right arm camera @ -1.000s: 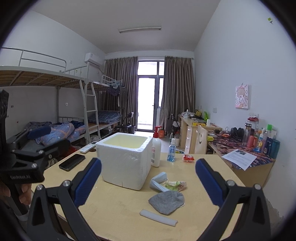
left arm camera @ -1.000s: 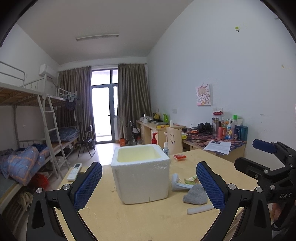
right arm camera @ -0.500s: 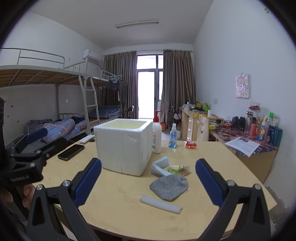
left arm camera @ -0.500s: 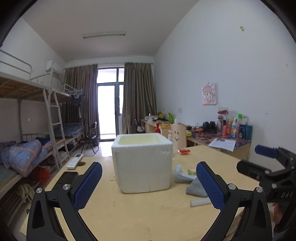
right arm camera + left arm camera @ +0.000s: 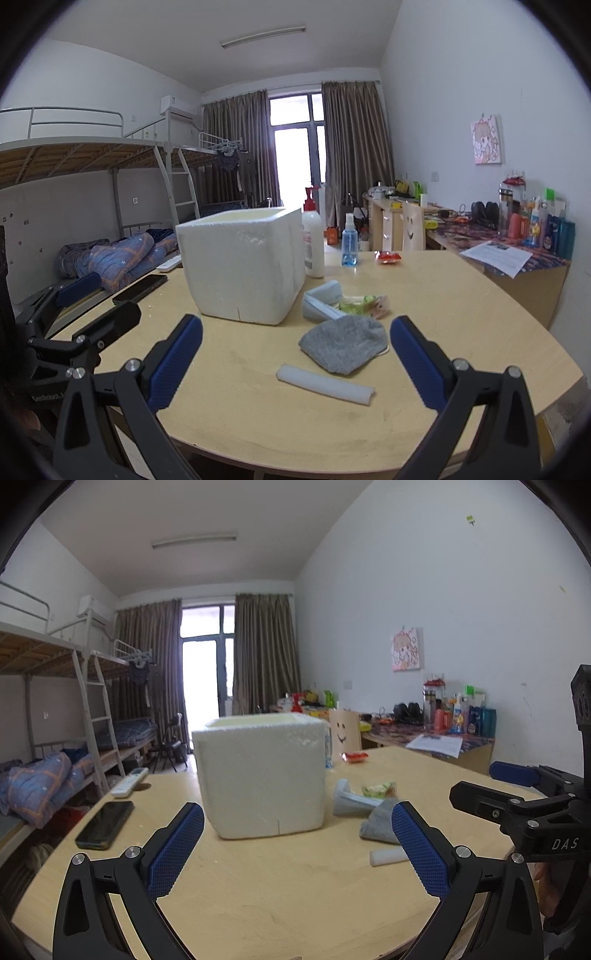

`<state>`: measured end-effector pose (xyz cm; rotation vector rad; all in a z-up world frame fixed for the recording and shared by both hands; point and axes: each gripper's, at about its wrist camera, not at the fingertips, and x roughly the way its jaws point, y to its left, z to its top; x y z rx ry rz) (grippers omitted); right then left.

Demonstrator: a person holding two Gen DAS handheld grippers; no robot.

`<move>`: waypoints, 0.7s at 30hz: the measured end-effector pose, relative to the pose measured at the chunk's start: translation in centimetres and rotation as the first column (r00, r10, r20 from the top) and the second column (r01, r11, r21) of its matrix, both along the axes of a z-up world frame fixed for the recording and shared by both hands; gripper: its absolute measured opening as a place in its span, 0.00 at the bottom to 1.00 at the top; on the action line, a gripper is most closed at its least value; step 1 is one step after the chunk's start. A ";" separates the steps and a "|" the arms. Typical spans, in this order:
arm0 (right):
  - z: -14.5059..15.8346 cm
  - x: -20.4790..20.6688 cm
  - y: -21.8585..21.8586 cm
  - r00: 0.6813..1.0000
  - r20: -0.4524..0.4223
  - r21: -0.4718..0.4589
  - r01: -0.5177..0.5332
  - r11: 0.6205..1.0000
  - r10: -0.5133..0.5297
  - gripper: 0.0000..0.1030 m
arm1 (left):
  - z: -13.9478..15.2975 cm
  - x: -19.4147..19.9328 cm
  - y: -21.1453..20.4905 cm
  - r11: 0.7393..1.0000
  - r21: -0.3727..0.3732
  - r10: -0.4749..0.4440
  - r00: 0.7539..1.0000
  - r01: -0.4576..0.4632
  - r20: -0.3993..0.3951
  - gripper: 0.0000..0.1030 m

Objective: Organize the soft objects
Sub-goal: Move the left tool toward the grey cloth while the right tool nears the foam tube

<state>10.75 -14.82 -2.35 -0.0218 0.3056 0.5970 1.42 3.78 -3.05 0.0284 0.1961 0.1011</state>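
A white foam box [image 5: 260, 773] [image 5: 242, 269] stands open-topped on the wooden table [image 5: 280, 890]. To its right lie a grey cloth [image 5: 341, 343] [image 5: 378, 825], a white foam strip [image 5: 325, 384] [image 5: 388, 856], a pale grey foam piece [image 5: 319, 301] [image 5: 349, 803] and a green snack packet [image 5: 364, 304]. My left gripper [image 5: 297, 847] is open and empty, low over the table's near edge before the box. My right gripper [image 5: 295, 360] is open and empty, just short of the cloth and strip. Each gripper shows in the other's view.
A black phone [image 5: 105, 823] and a white remote [image 5: 129, 777] lie at the table's left. A white pump bottle [image 5: 313, 240], a blue spray bottle [image 5: 349, 240] and a red packet [image 5: 388, 256] stand behind the box. A cluttered desk [image 5: 513, 258] lies right, bunk beds left.
Both grippers have come down toward the table and moved closer to the box and the soft items. Both stay open and empty.
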 end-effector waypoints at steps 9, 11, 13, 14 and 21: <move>-0.9 2.1 -0.9 0.998 -0.050 0.008 0.029 1.000 -0.028 1.00 | -0.1 2.0 0.5 0.998 -0.049 -0.029 0.998 0.026 -0.052 0.99; -0.8 2.4 -1.0 0.998 -0.043 0.001 0.050 0.999 -0.050 1.00 | -0.3 2.4 0.6 0.997 -0.064 -0.037 0.997 0.033 -0.063 0.99; -0.8 2.6 -1.2 0.998 -0.032 0.002 0.055 0.998 -0.055 1.00 | -0.4 2.7 0.7 0.997 -0.077 -0.028 0.997 0.023 -0.070 0.99; -0.8 2.8 -1.3 0.998 -0.029 0.004 0.061 0.998 -0.061 1.00 | -0.5 2.9 0.8 0.997 -0.078 -0.024 0.997 0.018 -0.076 0.99; -1.2 4.2 -1.5 0.996 -0.059 -0.012 0.066 0.998 -0.067 1.00 | -0.5 5.1 0.2 0.995 -0.094 -0.050 0.990 0.038 -0.131 0.99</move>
